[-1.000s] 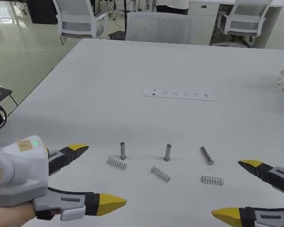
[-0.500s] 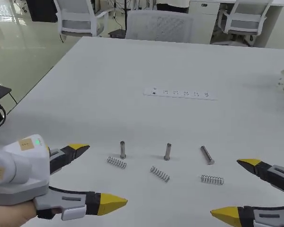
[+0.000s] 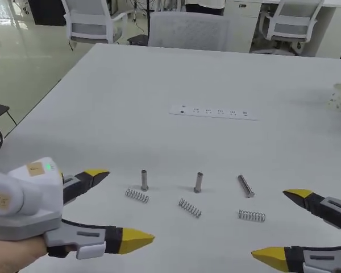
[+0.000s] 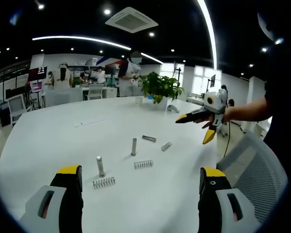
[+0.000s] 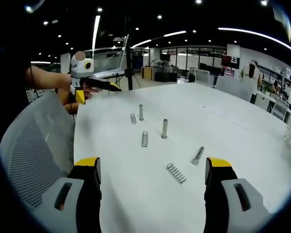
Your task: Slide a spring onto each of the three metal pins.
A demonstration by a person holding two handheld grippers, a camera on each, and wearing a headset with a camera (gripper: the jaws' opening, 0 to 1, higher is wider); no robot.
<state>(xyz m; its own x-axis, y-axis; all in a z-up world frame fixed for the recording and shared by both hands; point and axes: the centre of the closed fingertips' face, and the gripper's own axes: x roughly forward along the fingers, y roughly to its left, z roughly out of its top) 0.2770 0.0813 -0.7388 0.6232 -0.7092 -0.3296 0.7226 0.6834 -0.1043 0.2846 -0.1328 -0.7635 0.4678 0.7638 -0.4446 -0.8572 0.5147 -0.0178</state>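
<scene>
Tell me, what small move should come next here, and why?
Probably lower the left gripper onto the nearest spring and close on it. Its jaws stand open and hold nothing, no spring is on a pin yet, and this spring lies beside a bare upright pin.

Head camera drifts over the last second: the whole scene now sits slightly further left in frame. This is view motion, not motion of the parts.

Left gripper (image 3: 129, 205): sits a little higher in frame than 1.0 s ago and edges right while the scene slides left, so this is a real, small advance. Its upper tip now stands somewhat nearer the left pin (image 3: 144, 180) and the spring (image 3: 137, 196) beside it, clear of both.

Right gripper (image 3: 270, 224): shifts very slightly up and left in frame, about as much as the scene does. No move of its own can be told.
</scene>
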